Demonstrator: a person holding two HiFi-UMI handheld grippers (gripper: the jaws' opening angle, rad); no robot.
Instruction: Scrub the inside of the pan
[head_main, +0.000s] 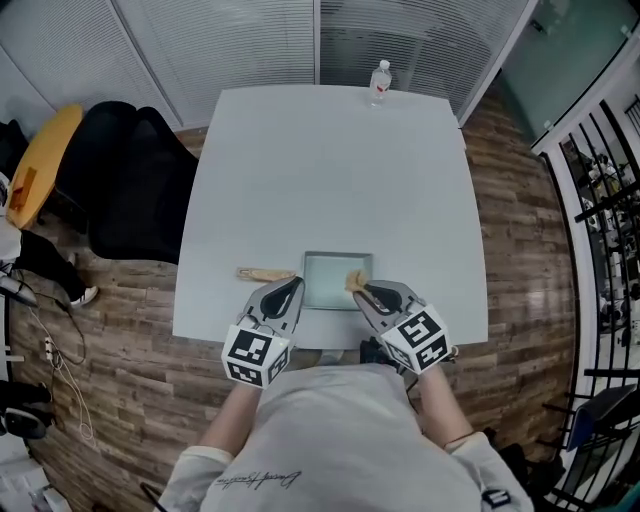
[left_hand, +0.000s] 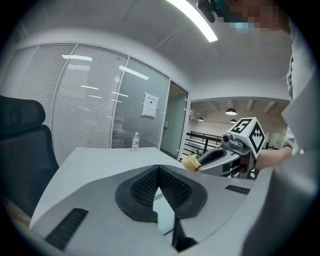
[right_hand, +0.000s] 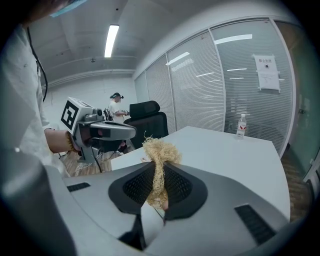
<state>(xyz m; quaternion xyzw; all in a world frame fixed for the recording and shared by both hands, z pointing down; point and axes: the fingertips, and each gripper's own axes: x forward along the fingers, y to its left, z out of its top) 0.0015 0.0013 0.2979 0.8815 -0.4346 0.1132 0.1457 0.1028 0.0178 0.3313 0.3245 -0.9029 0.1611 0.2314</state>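
Observation:
The pan (head_main: 335, 283) is a shallow rectangular grey-green tray near the table's front edge. My right gripper (head_main: 361, 290) hangs over the pan's right rim and is shut on a tan fibrous scrubber (head_main: 354, 279). In the right gripper view the scrubber (right_hand: 159, 156) sticks up from between the pads. My left gripper (head_main: 296, 285) is at the pan's left rim, shut with nothing between its jaws. In the left gripper view the pads (left_hand: 150, 184) meet, and a strip of the pan (left_hand: 164, 214) shows beneath them. The right gripper (left_hand: 200, 166) with its scrubber (left_hand: 190, 162) appears there too.
A tan oblong object (head_main: 265, 273) lies on the white table (head_main: 330, 170) just left of the pan. A water bottle (head_main: 380, 82) stands at the far edge. A black office chair (head_main: 130, 185) is at the table's left, and glass partitions are behind.

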